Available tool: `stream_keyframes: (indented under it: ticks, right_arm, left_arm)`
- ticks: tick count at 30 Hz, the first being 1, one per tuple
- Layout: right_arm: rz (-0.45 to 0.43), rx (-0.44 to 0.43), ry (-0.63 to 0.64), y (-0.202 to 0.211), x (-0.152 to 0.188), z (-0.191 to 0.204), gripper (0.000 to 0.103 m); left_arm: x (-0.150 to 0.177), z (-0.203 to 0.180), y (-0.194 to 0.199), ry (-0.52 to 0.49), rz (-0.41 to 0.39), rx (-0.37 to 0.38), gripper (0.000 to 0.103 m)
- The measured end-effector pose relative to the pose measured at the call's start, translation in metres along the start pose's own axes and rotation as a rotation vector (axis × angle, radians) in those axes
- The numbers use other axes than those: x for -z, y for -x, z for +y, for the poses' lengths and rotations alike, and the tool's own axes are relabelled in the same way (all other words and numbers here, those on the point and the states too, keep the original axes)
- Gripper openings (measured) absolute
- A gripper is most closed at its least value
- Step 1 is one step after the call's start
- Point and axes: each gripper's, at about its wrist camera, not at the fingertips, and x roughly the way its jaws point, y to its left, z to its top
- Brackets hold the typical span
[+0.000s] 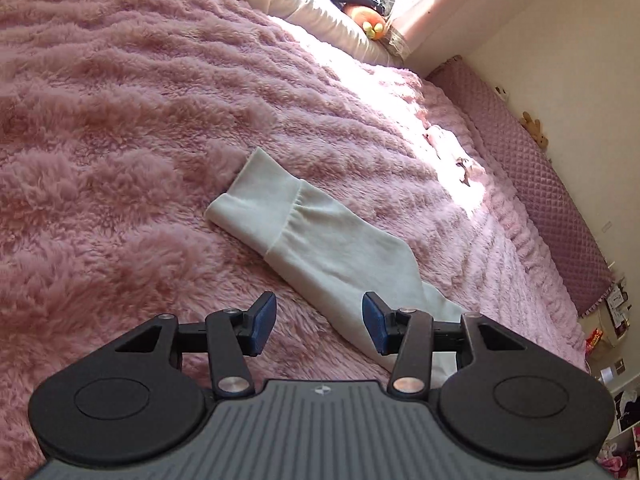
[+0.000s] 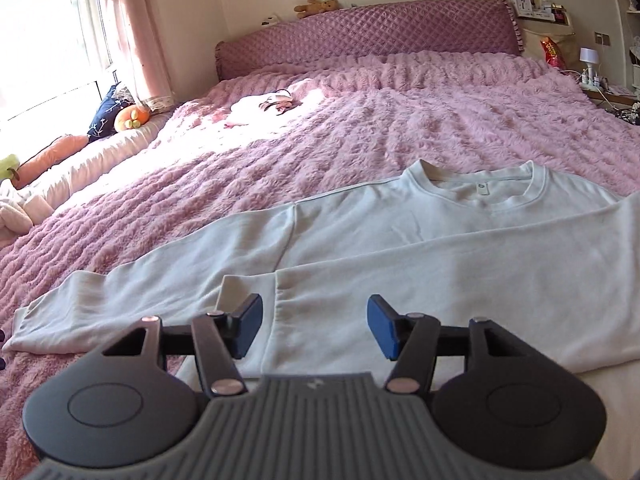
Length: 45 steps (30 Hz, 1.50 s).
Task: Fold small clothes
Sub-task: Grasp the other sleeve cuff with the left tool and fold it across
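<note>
A white long-sleeved sweatshirt [image 2: 400,240] lies flat on the pink fluffy blanket [image 2: 360,128], collar toward the headboard. One sleeve is folded across the body, its cuff just ahead of my right gripper [image 2: 316,330], which is open and empty right above it. The other sleeve stretches out to the left. In the left wrist view that sleeve [image 1: 320,240] lies on the blanket with its cuff [image 1: 256,204] pointing away. My left gripper [image 1: 320,326] is open and empty, just above the sleeve near its upper part.
A purple quilted headboard [image 2: 368,36] stands at the far end of the bed. A small pink garment [image 2: 264,108] lies in the sunlit patch. Pillows and plush toys [image 2: 128,118] line the window side. A cluttered nightstand [image 2: 600,80] is at the right.
</note>
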Motion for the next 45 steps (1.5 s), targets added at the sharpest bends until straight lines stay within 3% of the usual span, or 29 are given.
stream_keyframes:
  ticks: [8, 11, 13, 14, 15, 17, 23, 29, 35, 40, 45]
  right_arm:
    - [0.056, 0.011, 0.041, -0.026, 0.013, 0.031, 0.055]
    - [0.085, 0.025, 0.025, -0.031, 0.018, 0.027, 0.055]
    - [0.095, 0.03, 0.022, -0.033, 0.021, 0.026, 0.055]
    - [0.099, 0.034, 0.022, -0.034, 0.023, 0.026, 0.056]
    - [0.101, 0.035, 0.021, -0.034, 0.024, 0.026, 0.056]
    - [0.102, 0.036, 0.026, -0.035, 0.026, 0.028, 0.058]
    - [0.096, 0.028, 0.03, -0.033, 0.026, 0.029, 0.059]
    - [0.04, 0.001, -0.048, 0.004, 0.022, 0.009, 0.059]
    - [0.017, 0.029, -0.106, 0.052, 0.026, -0.031, 0.059]
    - [0.001, 0.082, -0.147, 0.085, 0.031, -0.072, 0.059]
    - [-0.005, 0.142, -0.212, 0.114, 0.042, -0.114, 0.059]
  left_arm:
    - [-0.014, 0.039, -0.037, 0.166, -0.051, 0.028, 0.055]
    - [-0.019, 0.043, -0.048, 0.211, -0.08, 0.057, 0.065]
    - [-0.022, 0.045, -0.052, 0.269, -0.099, 0.087, 0.065]
    - [-0.023, 0.046, -0.053, 0.278, -0.107, 0.114, 0.059]
    - [-0.024, 0.045, -0.052, 0.276, -0.114, 0.121, 0.036]
    - [-0.028, 0.042, -0.049, 0.247, -0.128, 0.099, 0.006]
    - [-0.035, 0.022, -0.03, 0.2, -0.185, 0.135, 0.006]
    - [-0.049, -0.03, -0.006, 0.155, -0.229, 0.241, 0.006]
    - [-0.041, -0.12, 0.011, 0.032, -0.217, 0.394, 0.006]
    - [0.001, -0.207, 0.015, -0.086, -0.149, 0.537, 0.006]
    - [0.068, -0.281, 0.014, -0.258, -0.078, 0.652, 0.006]
